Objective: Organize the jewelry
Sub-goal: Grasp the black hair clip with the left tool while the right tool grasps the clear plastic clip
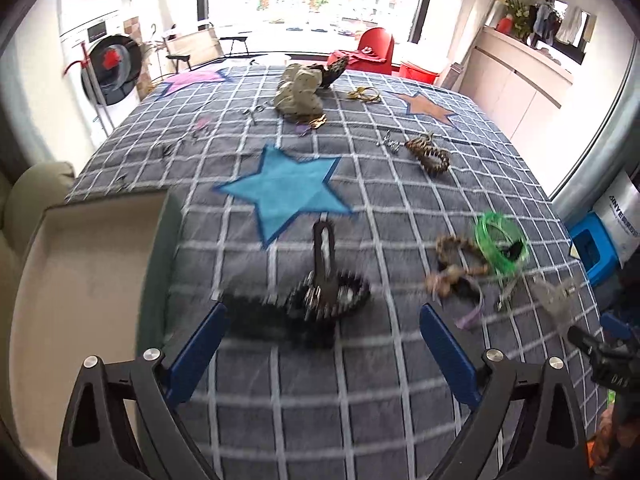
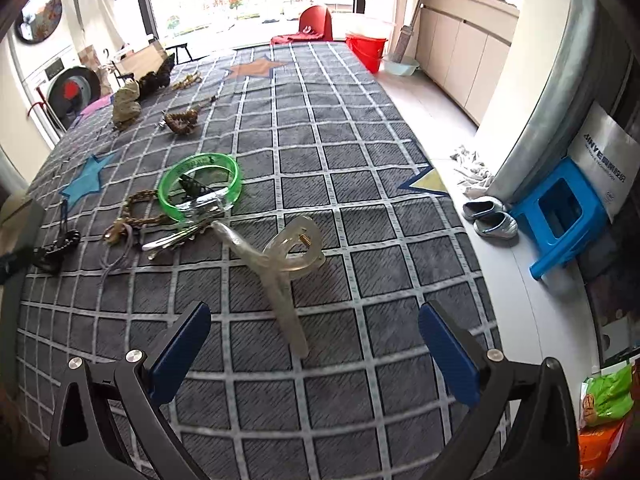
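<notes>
Jewelry and hair accessories lie scattered on a grey checked cloth. My left gripper (image 1: 320,328) is open and empty; a black toothed hair clip (image 1: 332,288) lies just ahead between its fingers. A cream open box (image 1: 80,280) sits at its left. My right gripper (image 2: 316,328) is open and empty; a clear hair claw (image 2: 280,256) lies just ahead of it. A green bangle (image 2: 200,188) lies beyond, with a braided brown bracelet (image 2: 136,208) and a silver clip (image 2: 172,240) beside it. The green bangle also shows in the left wrist view (image 1: 500,240).
A brown claw clip (image 1: 428,156), a beige dotted scrunchie (image 1: 300,92), gold pieces (image 1: 364,94) and small earrings (image 1: 388,144) lie farther back. The table's right edge drops to the floor with slippers (image 2: 488,216) and a blue stool (image 2: 560,216). A red bucket (image 2: 366,50) stands beyond.
</notes>
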